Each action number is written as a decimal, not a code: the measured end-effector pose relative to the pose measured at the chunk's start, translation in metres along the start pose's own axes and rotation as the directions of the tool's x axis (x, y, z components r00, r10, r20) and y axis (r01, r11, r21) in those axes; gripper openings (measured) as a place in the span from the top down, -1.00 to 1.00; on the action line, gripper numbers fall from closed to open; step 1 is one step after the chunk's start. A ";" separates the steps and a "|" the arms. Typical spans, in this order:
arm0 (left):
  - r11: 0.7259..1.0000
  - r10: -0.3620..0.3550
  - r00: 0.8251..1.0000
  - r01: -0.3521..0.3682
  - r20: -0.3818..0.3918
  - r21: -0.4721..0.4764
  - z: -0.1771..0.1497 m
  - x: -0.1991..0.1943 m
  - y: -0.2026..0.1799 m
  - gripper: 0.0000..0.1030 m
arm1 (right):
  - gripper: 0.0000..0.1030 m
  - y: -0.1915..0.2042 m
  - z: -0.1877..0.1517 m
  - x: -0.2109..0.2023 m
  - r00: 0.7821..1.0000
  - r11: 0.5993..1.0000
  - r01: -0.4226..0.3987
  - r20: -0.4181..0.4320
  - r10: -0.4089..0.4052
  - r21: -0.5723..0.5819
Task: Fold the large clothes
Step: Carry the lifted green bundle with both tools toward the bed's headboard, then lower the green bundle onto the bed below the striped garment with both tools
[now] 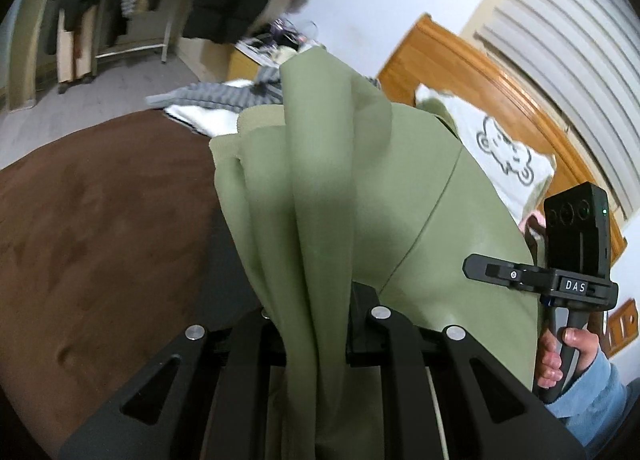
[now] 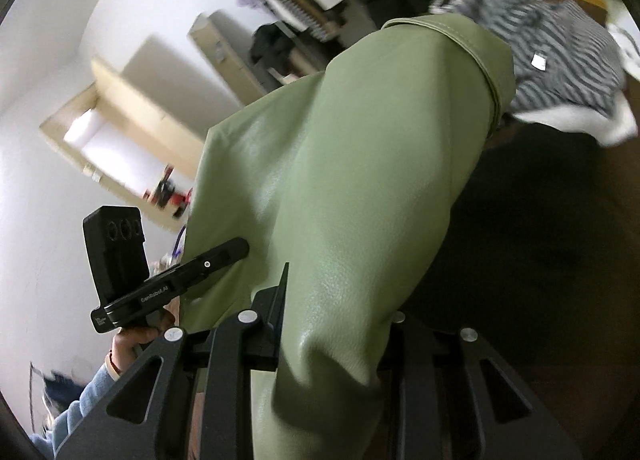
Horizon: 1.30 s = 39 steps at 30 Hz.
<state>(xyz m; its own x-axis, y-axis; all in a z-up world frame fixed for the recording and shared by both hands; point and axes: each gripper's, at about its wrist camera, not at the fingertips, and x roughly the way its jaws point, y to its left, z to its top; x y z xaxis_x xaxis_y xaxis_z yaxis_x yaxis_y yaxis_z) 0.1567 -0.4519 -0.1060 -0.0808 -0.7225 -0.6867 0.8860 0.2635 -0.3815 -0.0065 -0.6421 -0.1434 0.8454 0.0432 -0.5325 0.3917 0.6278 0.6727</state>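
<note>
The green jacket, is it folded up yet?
Not yet. The green jacket hangs bunched from both tongs, left tongs and right tongs, above the brown bed cover.

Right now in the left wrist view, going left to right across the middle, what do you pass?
Brown plush bed cover → lifted olive-green garment → white pillow with a cartoon bear outline → right claw's black camera block.

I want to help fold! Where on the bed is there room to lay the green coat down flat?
The brown blanket lies bare left of the green coat. It gets crowded farther back, where the striped garment and white cloth lie, and by the bear pillow near the wooden headboard.
</note>
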 end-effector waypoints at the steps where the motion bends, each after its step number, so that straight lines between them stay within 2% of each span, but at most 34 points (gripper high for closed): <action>1: 1.000 -0.002 1.000 0.002 -0.012 0.007 0.003 0.008 -0.001 0.71 | 0.48 -0.010 0.001 0.002 1.000 1.000 0.008 0.006 -0.008 0.022; 9: 0.998 0.005 0.994 0.002 -0.110 0.062 0.021 0.078 0.000 0.68 | 0.46 -0.071 0.006 0.034 0.998 0.994 0.055 -0.002 -0.055 0.090; 14: 0.998 0.027 0.987 -0.016 -0.160 0.065 0.022 0.110 0.013 0.57 | 0.41 -0.082 0.001 0.053 0.996 0.992 0.088 -0.038 -0.085 0.085; 20: 1.000 0.013 0.986 -0.010 -0.164 0.022 0.014 0.126 0.032 0.33 | 0.17 -0.099 -0.015 0.062 0.995 0.986 0.102 -0.036 -0.098 0.134; 23: 1.000 0.011 0.984 -0.009 -0.179 0.012 0.014 0.130 0.037 0.13 | -0.06 -0.099 -0.019 0.059 0.993 0.981 0.116 -0.029 -0.113 0.154; 24: 1.000 0.015 0.983 -0.012 -0.183 0.015 0.015 0.130 0.039 0.05 | -0.19 -0.099 -0.019 0.055 0.989 0.978 0.151 -0.019 -0.149 0.143; 25: 1.000 0.026 0.983 -0.023 -0.184 0.020 0.016 0.129 0.040 -0.05 | -0.37 -0.087 -0.018 0.048 0.984 0.975 0.180 -0.009 -0.180 0.131; 26: 0.999 0.049 0.982 -0.045 -0.180 0.026 0.018 0.126 0.041 -0.11 | -0.44 -0.085 -0.020 0.040 0.979 0.972 0.200 0.006 -0.202 0.121; 29: 0.992 0.122 0.984 -0.119 -0.127 0.033 0.024 0.103 0.048 -0.32 | -0.50 -0.080 -0.013 0.020 0.974 0.969 0.218 0.044 -0.224 0.112; 33: 0.984 0.178 0.982 -0.180 -0.068 -0.019 0.032 0.055 0.057 -0.33 | -0.51 -0.054 -0.006 -0.001 0.963 0.965 0.257 0.074 -0.260 0.043; 37: 0.971 0.240 0.970 -0.240 -0.028 0.008 0.025 0.011 0.044 -0.34 | -0.53 -0.018 -0.018 -0.018 0.957 0.958 0.281 0.094 -0.276 -0.048; 39: 0.966 0.257 0.966 -0.257 -0.021 0.014 0.016 -0.005 0.034 -0.34 | -0.53 -0.001 -0.025 -0.017 0.965 0.963 0.255 0.081 -0.248 -0.087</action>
<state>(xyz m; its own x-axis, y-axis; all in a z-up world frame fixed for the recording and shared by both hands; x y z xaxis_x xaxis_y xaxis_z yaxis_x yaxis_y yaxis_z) 0.1946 -0.4498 -0.1059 0.1403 -0.6170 -0.7743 0.8834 0.4312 -0.1836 -0.0307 -0.6237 -0.1481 0.7486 -0.1770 -0.6390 0.5607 0.6834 0.4676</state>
